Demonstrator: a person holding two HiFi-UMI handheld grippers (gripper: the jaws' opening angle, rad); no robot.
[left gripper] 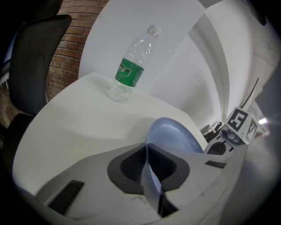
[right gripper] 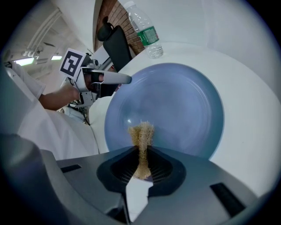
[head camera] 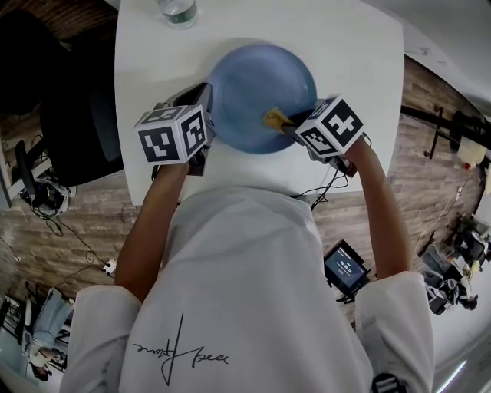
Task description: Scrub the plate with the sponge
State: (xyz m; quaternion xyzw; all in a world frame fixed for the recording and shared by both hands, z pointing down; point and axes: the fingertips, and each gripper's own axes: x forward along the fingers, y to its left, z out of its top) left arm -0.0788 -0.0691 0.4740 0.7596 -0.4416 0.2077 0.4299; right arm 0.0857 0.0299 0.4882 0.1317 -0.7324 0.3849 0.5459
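Observation:
A blue plate (head camera: 257, 96) lies on the white table (head camera: 153, 46). My left gripper (head camera: 205, 100) is shut on the plate's left rim; in the left gripper view the plate (left gripper: 175, 136) stands edge-on between the dark pads (left gripper: 131, 165). My right gripper (head camera: 288, 124) is shut on a thin yellow sponge (head camera: 275, 118), which sticks out over the plate's near right part. In the right gripper view the sponge (right gripper: 141, 136) is pinched between the jaws, its frayed tip over the plate (right gripper: 175, 105). The left gripper (right gripper: 127, 79) also shows there at the plate's rim.
A clear water bottle with a green label (left gripper: 131, 66) stands upright at the table's far side, beyond the plate (head camera: 178, 11). A black office chair (head camera: 77, 115) stands left of the table. Cables and a small screen (head camera: 345, 267) lie on the wood-pattern floor.

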